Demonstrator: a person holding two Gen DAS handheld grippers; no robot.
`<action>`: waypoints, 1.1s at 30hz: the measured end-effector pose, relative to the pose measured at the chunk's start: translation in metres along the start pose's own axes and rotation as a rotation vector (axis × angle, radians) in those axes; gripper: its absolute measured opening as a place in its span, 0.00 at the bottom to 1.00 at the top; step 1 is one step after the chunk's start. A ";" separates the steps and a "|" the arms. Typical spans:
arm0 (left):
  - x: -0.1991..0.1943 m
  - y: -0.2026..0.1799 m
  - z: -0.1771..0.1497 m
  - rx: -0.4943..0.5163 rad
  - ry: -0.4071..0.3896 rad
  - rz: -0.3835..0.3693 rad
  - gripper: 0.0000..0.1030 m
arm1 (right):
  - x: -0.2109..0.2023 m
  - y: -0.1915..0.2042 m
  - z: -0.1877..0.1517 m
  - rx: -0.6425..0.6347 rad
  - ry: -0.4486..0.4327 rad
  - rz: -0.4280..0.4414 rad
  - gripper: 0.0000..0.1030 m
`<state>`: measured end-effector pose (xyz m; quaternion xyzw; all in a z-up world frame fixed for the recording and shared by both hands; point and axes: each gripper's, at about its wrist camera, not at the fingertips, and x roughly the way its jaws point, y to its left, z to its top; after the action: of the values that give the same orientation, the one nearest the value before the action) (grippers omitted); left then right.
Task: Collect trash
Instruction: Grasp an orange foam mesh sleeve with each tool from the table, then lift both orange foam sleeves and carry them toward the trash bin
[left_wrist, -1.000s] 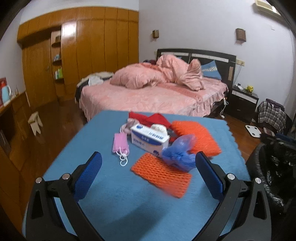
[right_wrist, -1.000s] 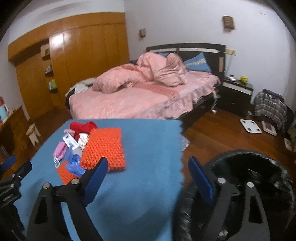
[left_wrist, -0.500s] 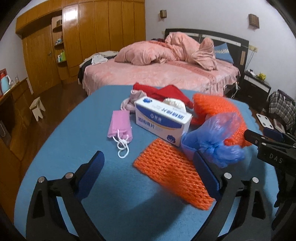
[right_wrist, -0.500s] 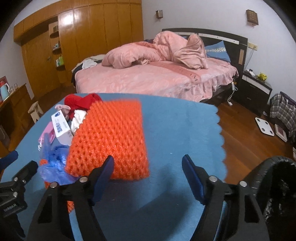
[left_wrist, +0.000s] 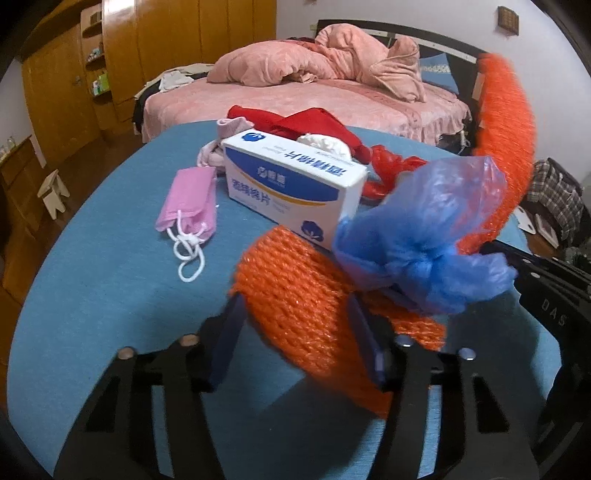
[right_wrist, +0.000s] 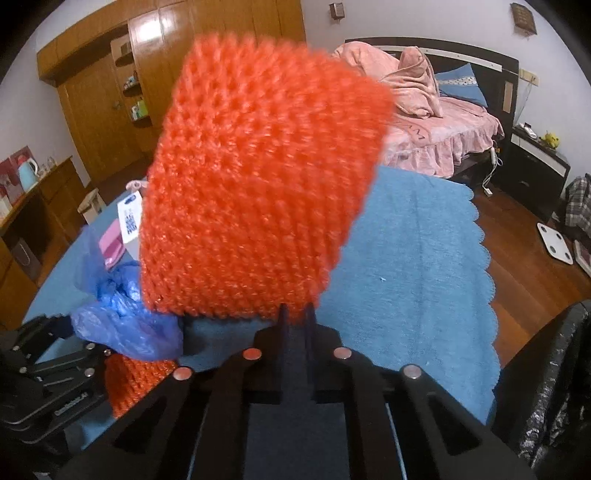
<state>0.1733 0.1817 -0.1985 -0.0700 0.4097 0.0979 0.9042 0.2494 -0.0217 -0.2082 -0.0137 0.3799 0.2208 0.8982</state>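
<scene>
My right fingers are pressed together on the lower edge of a big orange foam net, which stands up off the bench right in front of me and fills most of my view. In my left view the same net rises as a tall orange strip at the far right.

My left fingers are closed in around a smaller orange foam net, its near end between the two blue pads; the net looks blurred and partly lifted. Whether the pads truly pinch it I cannot tell for sure, but they touch it on both sides. A crumpled blue plastic bag sits just past my left fingers to the right, resting on the net's far end.

Beyond that, straight ahead, lies a white and blue box. To its left a pink face mask lies flat with its white loops toward me. Behind the box are red cloth and a bit of red plastic.

All of it rests on the blue bench cover. At the lower right of my right fingers is a black bin bag. Farther off stands a bed with pink bedding.
</scene>
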 end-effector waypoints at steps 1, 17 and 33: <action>0.000 -0.001 0.000 0.002 -0.002 -0.006 0.39 | -0.002 0.000 0.000 0.002 -0.002 0.003 0.07; -0.037 0.016 -0.003 -0.020 -0.123 -0.001 0.18 | -0.044 -0.009 0.001 0.037 -0.035 -0.004 0.11; -0.013 0.021 -0.007 -0.025 -0.026 -0.028 0.68 | -0.010 0.019 0.006 -0.051 -0.002 0.000 0.48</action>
<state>0.1548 0.1994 -0.1938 -0.0859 0.3957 0.0914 0.9098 0.2402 -0.0074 -0.1945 -0.0364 0.3731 0.2303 0.8980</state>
